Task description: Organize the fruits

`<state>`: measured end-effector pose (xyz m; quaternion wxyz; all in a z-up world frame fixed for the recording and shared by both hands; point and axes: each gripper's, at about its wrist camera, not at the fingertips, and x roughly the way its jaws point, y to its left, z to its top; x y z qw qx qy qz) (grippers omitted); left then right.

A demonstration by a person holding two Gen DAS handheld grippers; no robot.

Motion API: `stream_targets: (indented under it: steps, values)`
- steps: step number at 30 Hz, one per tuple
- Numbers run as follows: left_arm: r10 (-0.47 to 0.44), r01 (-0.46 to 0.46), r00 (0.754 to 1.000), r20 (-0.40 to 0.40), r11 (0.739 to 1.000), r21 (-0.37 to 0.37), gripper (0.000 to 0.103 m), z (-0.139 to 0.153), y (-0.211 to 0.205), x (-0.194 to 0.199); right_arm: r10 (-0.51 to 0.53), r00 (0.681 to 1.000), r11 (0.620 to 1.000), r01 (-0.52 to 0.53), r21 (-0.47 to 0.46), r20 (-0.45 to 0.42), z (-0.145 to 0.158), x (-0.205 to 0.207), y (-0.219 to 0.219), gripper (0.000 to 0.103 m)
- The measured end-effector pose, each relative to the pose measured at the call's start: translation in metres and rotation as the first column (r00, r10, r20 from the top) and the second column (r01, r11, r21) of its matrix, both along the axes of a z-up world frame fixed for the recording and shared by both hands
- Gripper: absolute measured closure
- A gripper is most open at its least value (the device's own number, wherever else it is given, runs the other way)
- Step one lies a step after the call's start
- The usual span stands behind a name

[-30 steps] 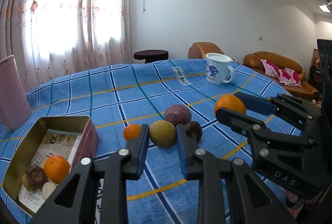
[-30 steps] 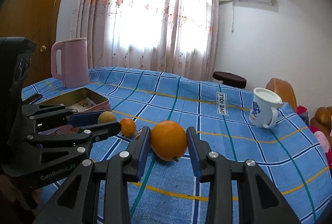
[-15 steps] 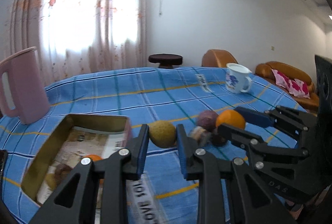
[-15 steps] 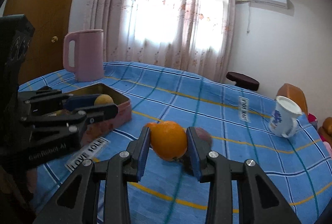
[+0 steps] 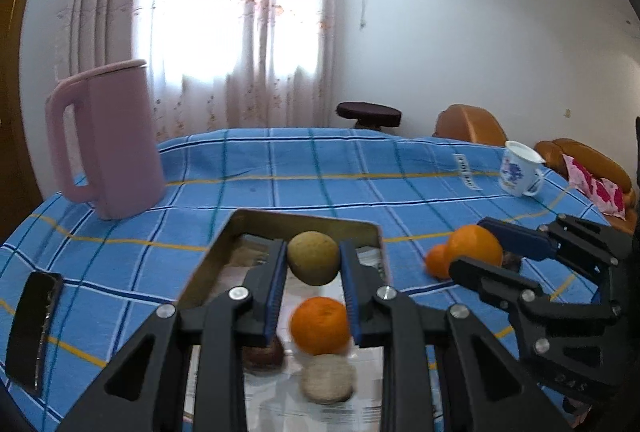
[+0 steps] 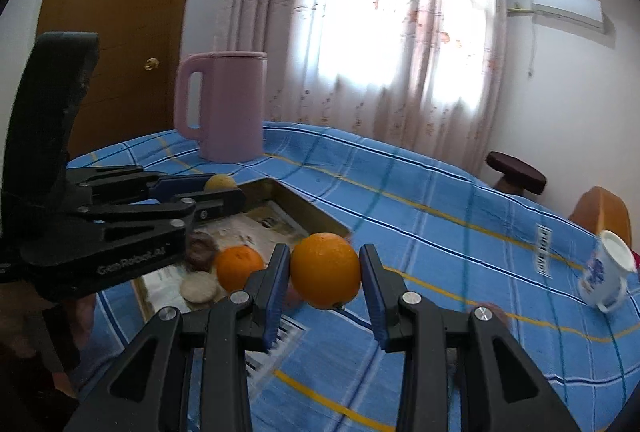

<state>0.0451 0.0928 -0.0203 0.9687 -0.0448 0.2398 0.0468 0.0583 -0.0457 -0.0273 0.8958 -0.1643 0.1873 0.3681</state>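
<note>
My left gripper (image 5: pixel 313 264) pinches a matte yellow-green fruit (image 5: pixel 313 258) over the metal tin (image 5: pixel 304 224); right gripper (image 6: pixel 325 276) clamps a dimpled orange (image 6: pixel 325 270).

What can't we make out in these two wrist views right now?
- Left wrist: the tin's near half is hidden behind the left gripper; the dark fruit is motion-blurred and half covered by a finger.
- Left wrist: a dark fruit on the cloth is mostly hidden behind the right gripper.
- Right wrist: the brownish-green fruit is mostly blocked by the left gripper's fingers.
</note>
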Motion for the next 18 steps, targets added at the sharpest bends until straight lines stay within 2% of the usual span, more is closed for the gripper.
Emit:
stream_targets:
  steps: [9, 18]
  values:
    - [0.037, -0.037, 0.997, -0.062, 0.999, 0.000, 0.076, -0.010, 0.027, 0.010, 0.071, 0.996, 0.997, -0.072, -0.019, -0.057, -0.010, 0.000, 0.034, 0.066]
    - [0.053, -0.054, 0.993, -0.108, 0.999, -0.008, 0.076, -0.017, 0.045, 0.019, 0.099, 0.990, 0.994, -0.103, -0.039, -0.097, -0.022, 0.000, 0.054, 0.066]
